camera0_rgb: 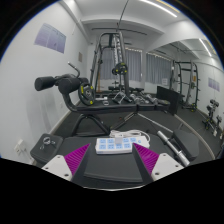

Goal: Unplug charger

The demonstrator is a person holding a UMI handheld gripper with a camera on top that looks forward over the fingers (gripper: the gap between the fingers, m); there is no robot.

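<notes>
A white power strip (112,146) lies flat on a dark surface, just ahead of my fingers and about midway between them. A white cable (129,132) runs off from its far end in loose curves. I cannot make out a separate charger body on the strip. My gripper (113,162) is open and holds nothing. Its two magenta pads (79,158) stand wide apart, one at either side of the strip's near end. A flat black slab (112,172) lies between the fingers, under the near edge of the strip.
This is a gym room. An exercise bike (68,92) stands to the left. A metal rack (108,62) stands at the back. A barbell (172,148) lies on the floor to the right. More machines (184,90) stand at the far right.
</notes>
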